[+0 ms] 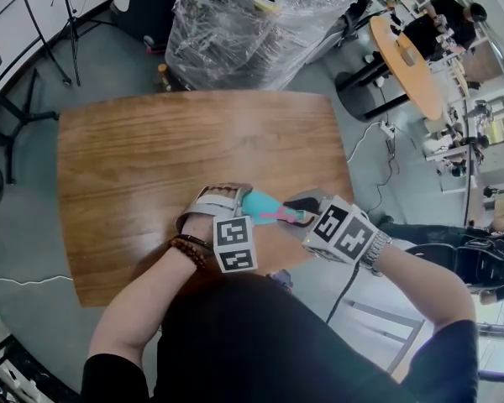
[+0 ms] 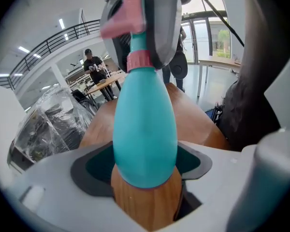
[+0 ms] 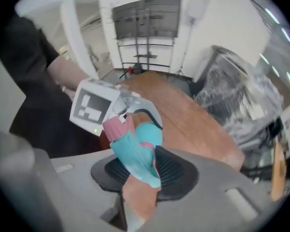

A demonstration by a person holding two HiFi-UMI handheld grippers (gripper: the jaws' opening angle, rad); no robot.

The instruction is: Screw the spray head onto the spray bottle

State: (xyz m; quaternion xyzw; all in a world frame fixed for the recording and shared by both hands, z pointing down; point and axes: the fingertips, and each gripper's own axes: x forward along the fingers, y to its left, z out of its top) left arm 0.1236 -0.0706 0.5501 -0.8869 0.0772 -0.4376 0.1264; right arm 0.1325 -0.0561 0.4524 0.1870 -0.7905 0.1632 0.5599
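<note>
Spray bottle [image 1: 260,202], teal, sits at lower centre of the head view, over the near edge of the wooden table [image 1: 151,166]. Left gripper [image 1: 232,204] pads pinch its wide body from both sides. Right gripper [image 1: 301,210] jaws are clamped on the spray head [image 1: 286,216], teal and pink, which sits on the bottle's neck.

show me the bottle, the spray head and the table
bottle [image 2: 145,129]: left gripper view, on its teal belly
spray head [image 3: 133,156]: right gripper view, on its teal body
table [image 1: 151,158]: head view, on the bare wood top
</note>
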